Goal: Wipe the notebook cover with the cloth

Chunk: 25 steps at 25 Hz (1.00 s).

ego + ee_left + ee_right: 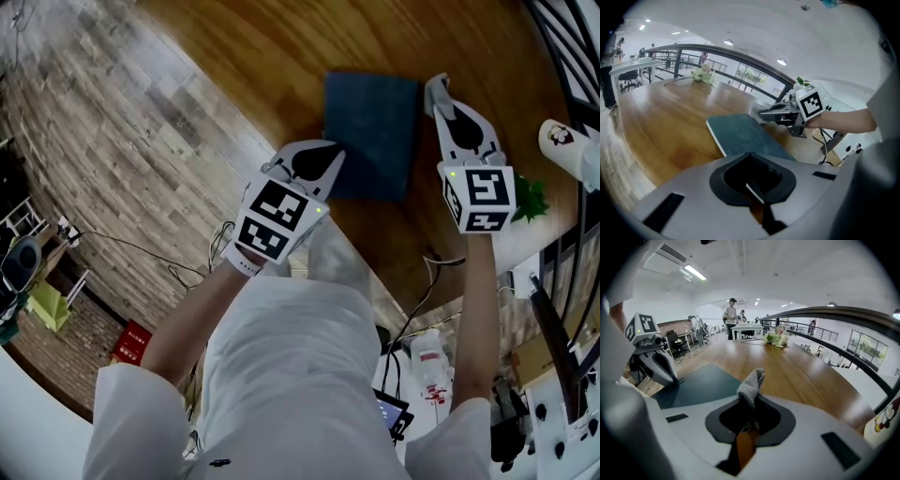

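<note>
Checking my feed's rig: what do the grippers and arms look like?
The left gripper and right gripper are pale grey plastic with black teardrop insets, each carrying a white cube of black square markers. Short white sleeves.

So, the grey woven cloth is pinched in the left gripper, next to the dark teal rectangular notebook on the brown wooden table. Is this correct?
Not quite. The grey woven cloth is pinched in the right gripper, not the left one; the right gripper view shows it standing up between that gripper's jaws. The rest holds: it is next to the dark teal rectangular notebook on the brown wooden table.
</note>
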{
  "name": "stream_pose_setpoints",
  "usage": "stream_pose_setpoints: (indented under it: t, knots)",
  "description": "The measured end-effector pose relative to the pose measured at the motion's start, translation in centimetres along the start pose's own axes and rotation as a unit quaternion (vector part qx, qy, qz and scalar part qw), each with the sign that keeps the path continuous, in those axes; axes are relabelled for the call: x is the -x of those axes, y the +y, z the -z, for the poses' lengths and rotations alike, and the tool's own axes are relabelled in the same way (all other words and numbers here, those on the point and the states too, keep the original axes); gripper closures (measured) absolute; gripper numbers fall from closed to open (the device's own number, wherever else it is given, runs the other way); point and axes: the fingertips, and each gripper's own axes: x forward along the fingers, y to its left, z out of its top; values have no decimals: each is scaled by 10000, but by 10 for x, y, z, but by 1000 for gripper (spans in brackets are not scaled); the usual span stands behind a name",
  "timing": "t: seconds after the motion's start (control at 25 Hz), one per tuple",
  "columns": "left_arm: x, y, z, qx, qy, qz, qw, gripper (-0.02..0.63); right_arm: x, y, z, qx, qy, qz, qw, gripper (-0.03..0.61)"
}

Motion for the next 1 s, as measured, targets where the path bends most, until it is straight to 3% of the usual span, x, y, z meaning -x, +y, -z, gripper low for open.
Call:
stream_pose_setpoints:
  t: [0.32,1.0]
  knots:
    - [-2,1,-1,20,-3,9,10000,595,-11,13,5,-214,13,-253,9995,541]
    - [-2,2,1,-104,135,159,9997,595,63,94,69,-41,568,-1060,9927,541]
